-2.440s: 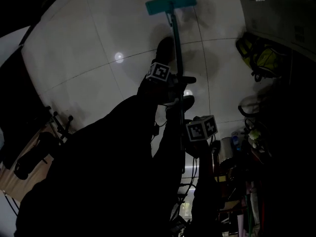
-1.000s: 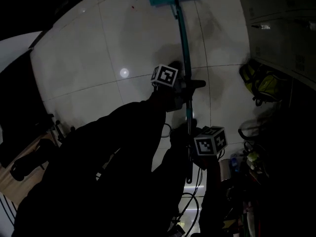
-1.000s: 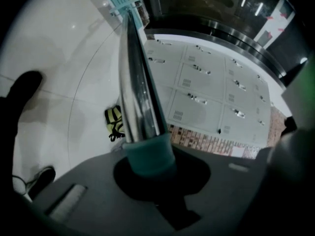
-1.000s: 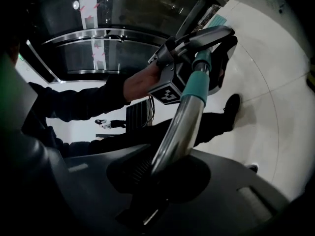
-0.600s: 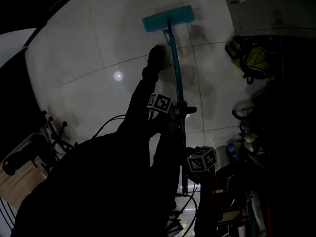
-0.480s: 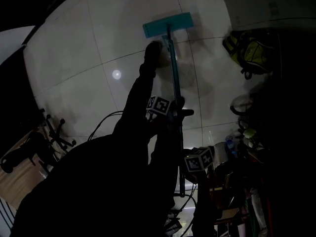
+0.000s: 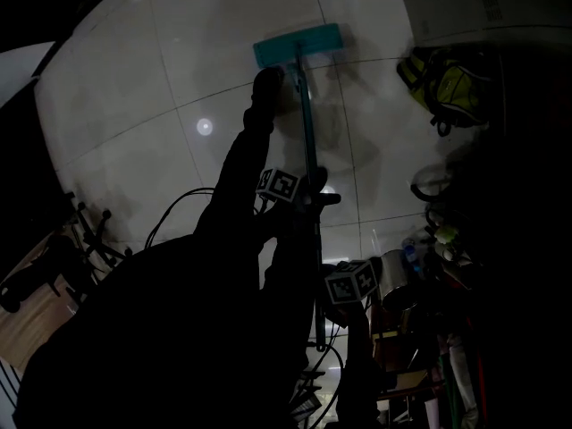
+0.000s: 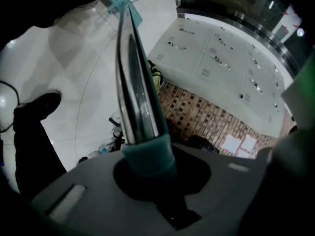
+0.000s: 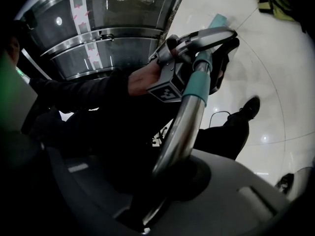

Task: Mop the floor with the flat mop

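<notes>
The flat mop [image 7: 298, 44] is lying with its teal head flat on the white tiled floor [image 7: 134, 105] at 12 o'clock of the head view. Its pole [image 7: 307, 123] is running back toward the person, past a dark shoe [image 7: 266, 83] just beside it at 11 o'clock.

The left gripper [image 8: 145, 167] is clamping the pole at a teal sleeve [image 8: 146, 154]. The right gripper [image 9: 170, 178] is clamping the bare metal nearer the top end, so both grippers are closing around the same shaft, well apart from each other.

The pole is looking stiff and light, and its polished metal is probably slippery. The sleeve is likely giving the surer hold, while the bare section may be twisting or sliding under push. A wide spacing of the two holds should be giving good leverage over the head.

Counting: one mop, one head, one pole, two grippers. One yellow-green bag [image 7: 447, 80] is sitting on the floor at 2 o'clock.
</notes>
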The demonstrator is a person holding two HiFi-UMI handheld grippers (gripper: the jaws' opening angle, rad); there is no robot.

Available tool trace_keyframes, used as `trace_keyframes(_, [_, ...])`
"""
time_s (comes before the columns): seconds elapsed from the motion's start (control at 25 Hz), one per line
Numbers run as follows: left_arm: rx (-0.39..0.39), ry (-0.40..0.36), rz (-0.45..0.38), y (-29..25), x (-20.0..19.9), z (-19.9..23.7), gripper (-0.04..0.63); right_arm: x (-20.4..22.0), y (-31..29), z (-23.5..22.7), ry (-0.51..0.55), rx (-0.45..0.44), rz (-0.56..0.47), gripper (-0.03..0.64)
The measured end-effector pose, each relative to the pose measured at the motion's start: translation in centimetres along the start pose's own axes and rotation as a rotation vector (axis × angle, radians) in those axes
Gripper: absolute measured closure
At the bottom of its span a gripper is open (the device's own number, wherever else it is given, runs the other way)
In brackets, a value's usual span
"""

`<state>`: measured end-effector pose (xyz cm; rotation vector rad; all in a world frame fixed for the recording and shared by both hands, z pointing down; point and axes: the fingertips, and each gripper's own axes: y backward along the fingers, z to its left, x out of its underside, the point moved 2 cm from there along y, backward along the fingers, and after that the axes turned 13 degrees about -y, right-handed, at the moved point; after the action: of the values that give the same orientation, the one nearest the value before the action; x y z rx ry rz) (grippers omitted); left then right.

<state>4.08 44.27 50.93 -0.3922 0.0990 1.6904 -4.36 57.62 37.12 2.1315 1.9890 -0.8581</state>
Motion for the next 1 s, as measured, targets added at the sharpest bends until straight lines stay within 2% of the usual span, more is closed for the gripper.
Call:
trace_keyframes(0.16, [0.006,0.012,-0.026,1.3,-3.8,-0.2,0.543,-3.4,-0.1,0.9,-0.004,0.012,0.028,0.517])
trace_keyframes(0.36, [0.012,0.03,-0.058,3.6,-11.5,-0.3,0.545,-11.2,-0.6,3.5,-0.009,0.01,0.044,0.517])
trace_keyframes(0.56, [0.029,0.048,-0.115,6.9,-21.6,-1.0,0.545,-20.9,-1.5,7.1,-0.024,0.016,0.049,0.517])
trace_keyframes(1.0, [0.074,-0.027,-0.156,14.3,-46.4,-4.4,0.545,-44.7,-3.7,15.3,0.039,0.034,0.003,0.517])
